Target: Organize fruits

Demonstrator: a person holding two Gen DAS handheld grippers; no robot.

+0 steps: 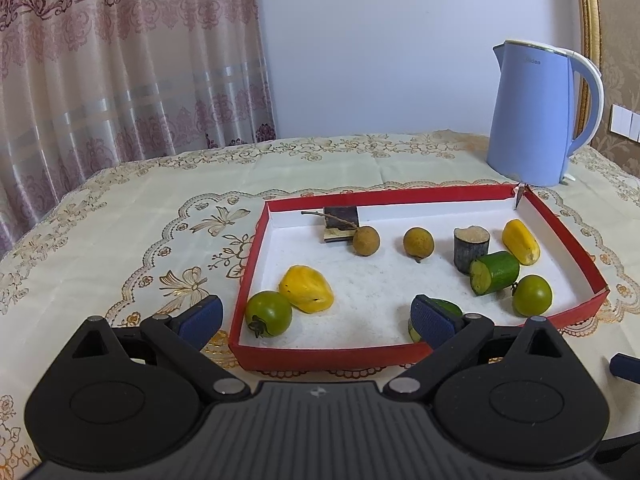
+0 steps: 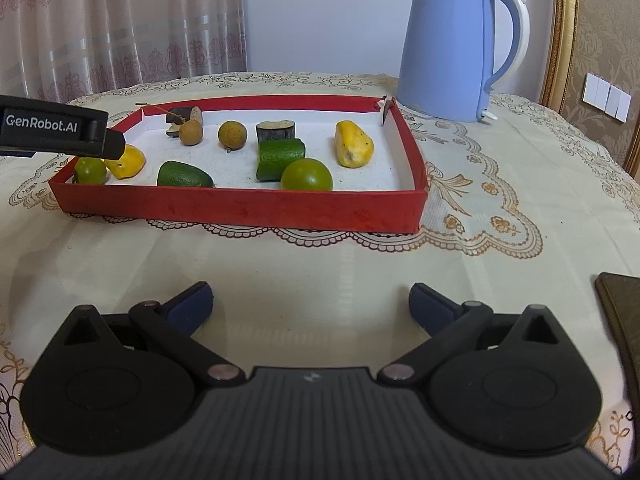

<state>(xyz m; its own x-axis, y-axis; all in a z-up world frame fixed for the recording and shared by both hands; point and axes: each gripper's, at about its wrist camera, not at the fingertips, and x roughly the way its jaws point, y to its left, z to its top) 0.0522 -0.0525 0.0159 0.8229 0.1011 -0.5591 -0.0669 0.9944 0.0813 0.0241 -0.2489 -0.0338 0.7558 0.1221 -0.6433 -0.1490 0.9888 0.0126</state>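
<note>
A red-walled tray (image 1: 256, 236) (image 2: 240, 206) with a white floor holds the fruit pieces. In it lie two green tomatoes (image 1: 269, 313) (image 1: 532, 295), two yellow pieces (image 1: 306, 289) (image 1: 520, 241), two brown longans (image 1: 366, 241) (image 1: 418, 242), two dark cane chunks (image 1: 340, 222) (image 1: 471, 245) and two green cucumber pieces (image 1: 494, 272) (image 2: 184, 175). My left gripper (image 1: 316, 318) is open and empty, hovering over the tray's near left corner; its right finger hides part of a cucumber piece. My right gripper (image 2: 310, 306) is open and empty over bare cloth in front of the tray.
A blue electric kettle (image 1: 536, 116) (image 2: 452, 44) stands behind the tray's far right corner. A patterned cream tablecloth (image 2: 320, 256) covers the table. A dark flat object (image 2: 620, 304) lies at the right edge. A curtain hangs behind on the left.
</note>
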